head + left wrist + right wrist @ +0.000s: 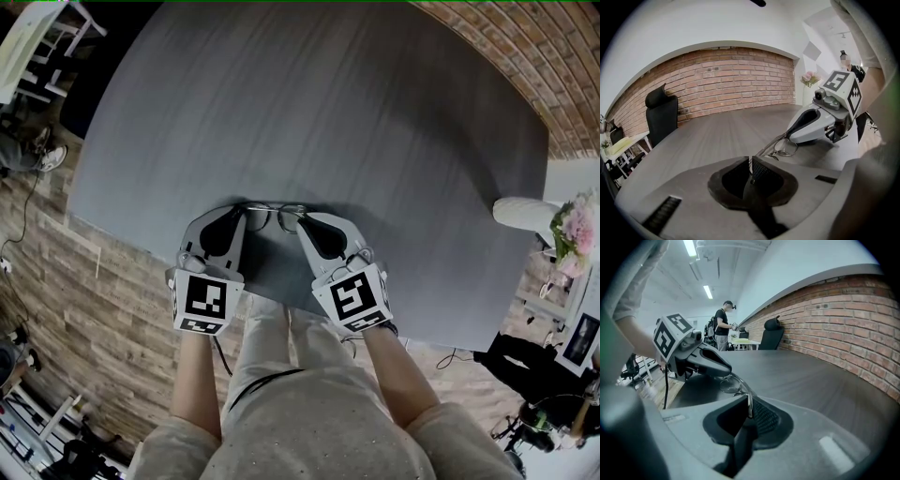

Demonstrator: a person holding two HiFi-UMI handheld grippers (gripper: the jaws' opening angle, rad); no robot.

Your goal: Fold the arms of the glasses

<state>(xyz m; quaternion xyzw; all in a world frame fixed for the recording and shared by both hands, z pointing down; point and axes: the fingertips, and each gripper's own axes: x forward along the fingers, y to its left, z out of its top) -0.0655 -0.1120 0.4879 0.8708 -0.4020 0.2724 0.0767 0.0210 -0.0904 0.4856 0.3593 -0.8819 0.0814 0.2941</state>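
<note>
**Q:** What is obscured?
**A:** From the head view, the gripper bodies cover both arms of the glasses. Only the lenses show, near the front edge of the table.

**Q:** Claw state?
**A:** The left gripper and the right gripper are each almost closed, each pinching one thin arm.

**Q:** Obstructions?
**A:** A white object and flowers lie well apart, at the right.

Thin wire-rimmed glasses, clear lenses, stretched sideways near the desk's front edge, ends pinched in left claw and right claw.

No legible text (none anywhere)
</note>
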